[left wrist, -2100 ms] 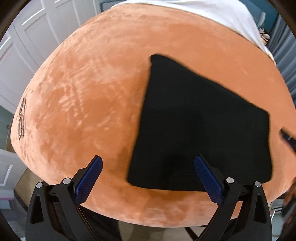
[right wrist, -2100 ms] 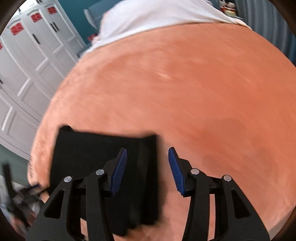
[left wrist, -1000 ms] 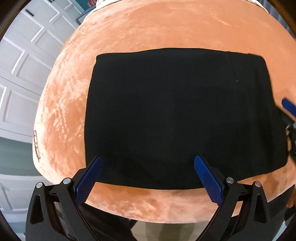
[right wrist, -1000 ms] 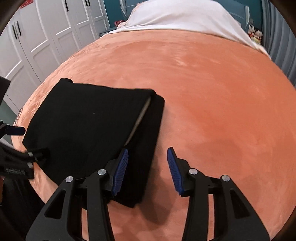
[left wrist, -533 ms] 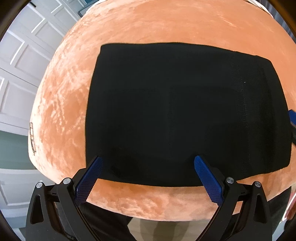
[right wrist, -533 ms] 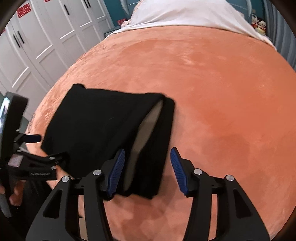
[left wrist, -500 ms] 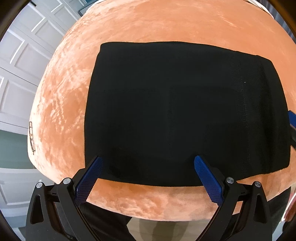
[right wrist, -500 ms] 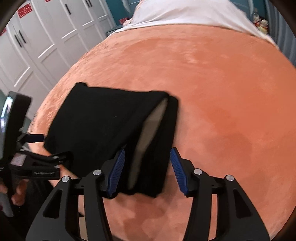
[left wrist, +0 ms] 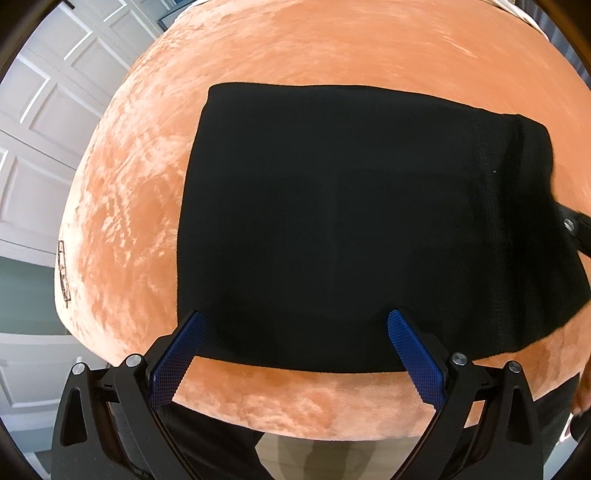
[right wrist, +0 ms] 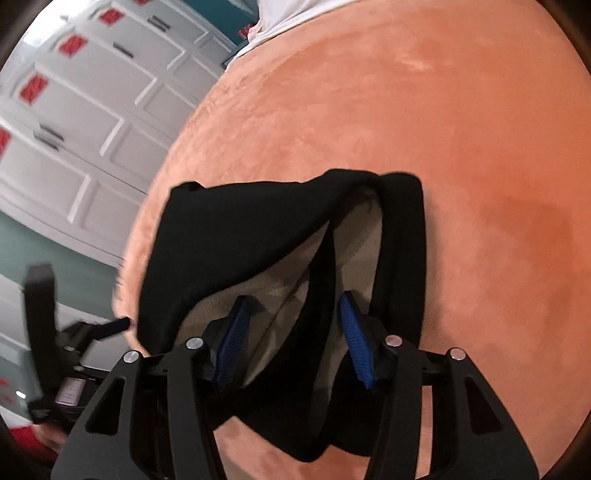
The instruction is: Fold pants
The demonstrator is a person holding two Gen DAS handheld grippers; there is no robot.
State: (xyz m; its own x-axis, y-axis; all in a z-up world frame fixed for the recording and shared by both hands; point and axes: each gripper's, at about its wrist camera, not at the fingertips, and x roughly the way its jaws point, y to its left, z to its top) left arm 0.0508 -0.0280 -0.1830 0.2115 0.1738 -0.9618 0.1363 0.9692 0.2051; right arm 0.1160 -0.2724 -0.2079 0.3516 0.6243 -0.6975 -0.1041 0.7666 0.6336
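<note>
The black pants [left wrist: 351, 221] lie folded into a flat rectangle on the orange bed cover [left wrist: 295, 44]. My left gripper [left wrist: 295, 343] hangs open and wide over their near edge, its blue pads [left wrist: 177, 354] touching no cloth. In the right wrist view the right end of the pants [right wrist: 240, 229] is lifted and gapes, showing beige lining [right wrist: 358, 236]. My right gripper [right wrist: 293, 299] is pushed in among these layers, with one black fold standing loose between its open fingers. Part of the right gripper [left wrist: 572, 229] shows at the left wrist view's right edge.
White panelled wardrobe doors [right wrist: 92, 122] stand left of the bed. A white sheet [right wrist: 280, 14] covers the bed's far end. The bed's near edge [left wrist: 314, 410] runs just under my left gripper, with a person's dark clothing below it. My left gripper [right wrist: 85, 332] appears blurred at the left.
My right gripper has rolled and pushed forward into the pants' right end, raising the top layers and baring more beige lining. My left gripper drifted slightly and stays open.
</note>
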